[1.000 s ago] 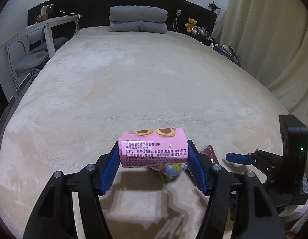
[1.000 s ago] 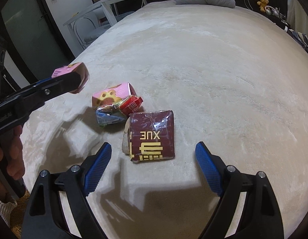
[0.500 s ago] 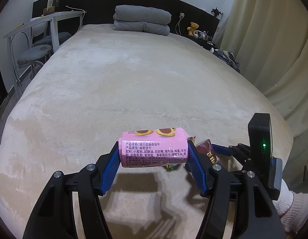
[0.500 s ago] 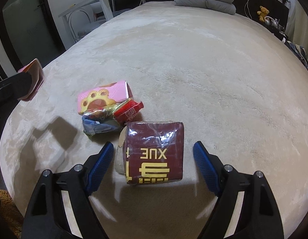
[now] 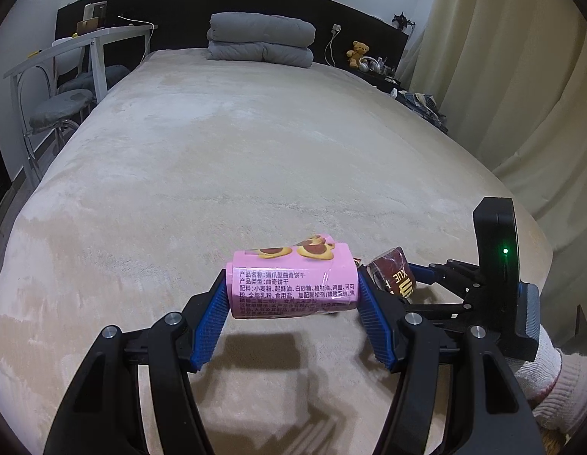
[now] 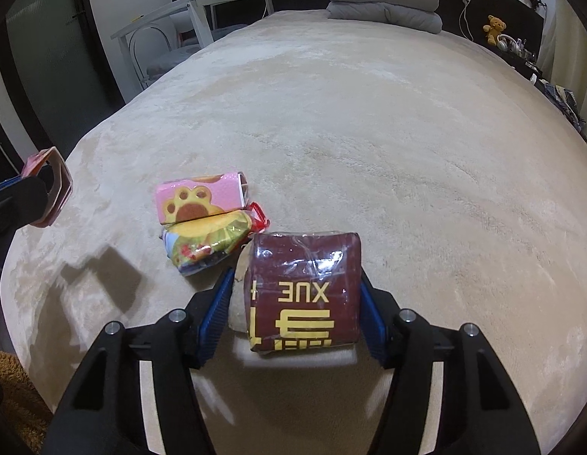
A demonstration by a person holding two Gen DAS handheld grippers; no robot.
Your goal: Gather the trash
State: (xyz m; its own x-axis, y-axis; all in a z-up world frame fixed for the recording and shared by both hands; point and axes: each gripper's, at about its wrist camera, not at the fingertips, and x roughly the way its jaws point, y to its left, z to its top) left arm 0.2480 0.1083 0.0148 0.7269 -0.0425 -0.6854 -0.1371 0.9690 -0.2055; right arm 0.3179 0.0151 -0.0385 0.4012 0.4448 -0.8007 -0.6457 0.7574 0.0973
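My left gripper (image 5: 293,299) is shut on a pink cookie box (image 5: 291,284) and holds it above the bed; the box's end also shows at the left edge of the right wrist view (image 6: 49,185). My right gripper (image 6: 295,305) has closed its blue pads against both sides of a maroon wrapped packet marked XUE (image 6: 305,290), which lies on the bed; the packet also shows in the left wrist view (image 5: 394,276). A second pink paw-print box (image 6: 200,199), a colourful foil wrapper (image 6: 208,244) and a red wrapper (image 6: 259,220) lie just left of the packet.
The beige plush bed cover (image 6: 369,132) stretches away. Folded grey bedding (image 5: 261,40) sits at the headboard. A white table with chairs (image 5: 66,76) stands left of the bed. A curtain (image 5: 521,76) hangs on the right. A teddy bear (image 5: 358,53) sits on the nightstand.
My right gripper moved forward over the maroon packet and its jaws closed onto it. My left gripper drew back to the left with the pink box still held.
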